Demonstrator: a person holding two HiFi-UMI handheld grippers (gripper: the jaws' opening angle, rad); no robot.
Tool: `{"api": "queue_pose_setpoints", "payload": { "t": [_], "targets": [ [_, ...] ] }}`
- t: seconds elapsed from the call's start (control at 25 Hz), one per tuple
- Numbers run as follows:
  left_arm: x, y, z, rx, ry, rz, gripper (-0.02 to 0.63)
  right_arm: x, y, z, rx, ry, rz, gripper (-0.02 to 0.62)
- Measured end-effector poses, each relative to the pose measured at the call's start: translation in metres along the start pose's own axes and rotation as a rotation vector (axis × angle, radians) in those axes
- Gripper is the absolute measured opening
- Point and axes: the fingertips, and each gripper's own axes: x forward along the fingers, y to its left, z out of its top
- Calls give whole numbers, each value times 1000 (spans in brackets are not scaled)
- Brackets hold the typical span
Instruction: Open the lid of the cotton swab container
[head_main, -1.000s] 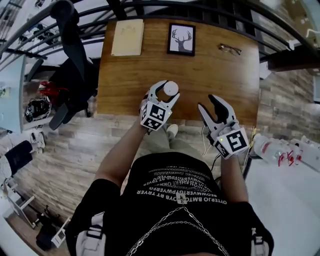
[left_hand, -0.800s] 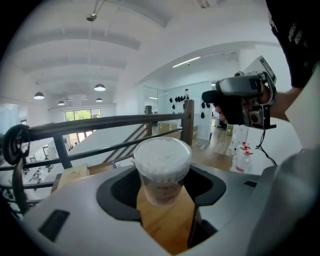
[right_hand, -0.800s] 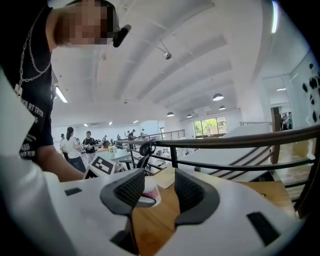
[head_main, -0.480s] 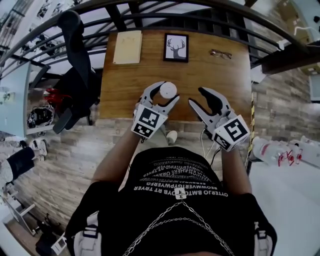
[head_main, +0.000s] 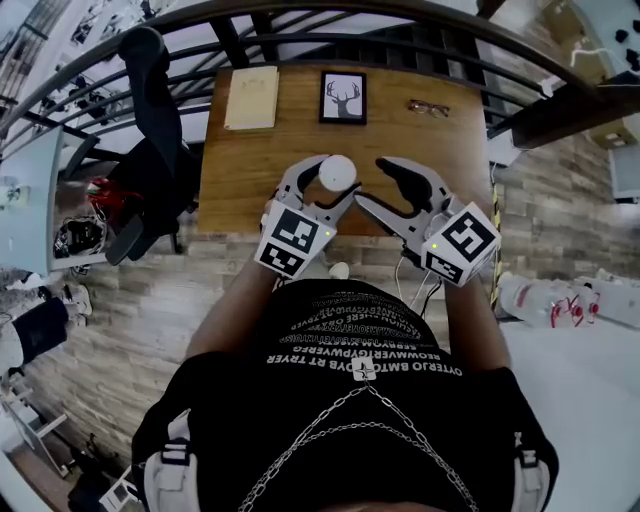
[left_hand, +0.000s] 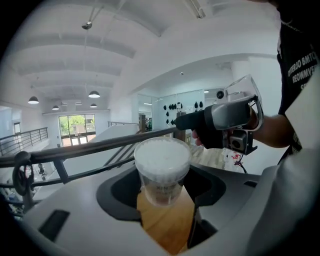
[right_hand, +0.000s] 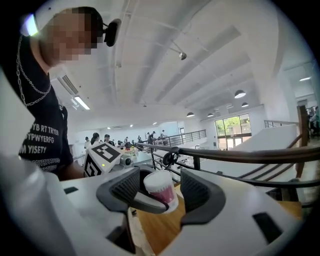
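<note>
The cotton swab container (head_main: 337, 172) is a clear round tub with a white lid (left_hand: 162, 156), held up in the air above the wooden table (head_main: 240, 170). My left gripper (head_main: 335, 180) is shut on its body below the lid. My right gripper (head_main: 372, 183) hovers just right of the lid, and its jaws have just been opening. In the right gripper view the container (right_hand: 161, 186) shows in the gap between the dark pads (right_hand: 196, 192), which do not press on it. In the left gripper view the right gripper (left_hand: 220, 122) sits behind the tub.
At the table's far edge lie a pale notepad (head_main: 252, 98), a framed deer picture (head_main: 343, 97) and a pair of glasses (head_main: 428, 107). A dark railing (head_main: 300, 25) runs behind the table. A chair with black clothing (head_main: 150, 130) stands to the left.
Both grippers have risen toward the camera, the left one carrying the container. The right gripper has swung left, close to the lid, with its jaws wider apart.
</note>
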Motion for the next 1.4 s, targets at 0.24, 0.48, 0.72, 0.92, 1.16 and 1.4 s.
{"api": "queue_pose_setpoints", "payload": {
  "t": [0.24, 0.48, 0.72, 0.92, 1.16, 1.4],
  "targets": [
    [-9, -22, 18, 79, 49, -66, 278, 10, 19, 6, -47, 68, 63, 290],
    [-1, -40, 16, 124, 80, -145, 278, 13, 15, -16, -4, 186, 59, 302],
    [-3, -42, 16, 157, 86, -199, 278, 16, 15, -15, 38, 195, 69, 301],
    [-10, -47, 26, 128, 44, -261, 278, 15, 16, -9, 55, 181, 79, 281],
    [-19, -42, 41, 79, -24, -234, 281, 15, 19, 9, 85, 125, 58, 275],
    [-27, -39, 47, 158, -62, -126, 287, 9, 12, 18, 220, 46, 30, 272]
  ]
}}
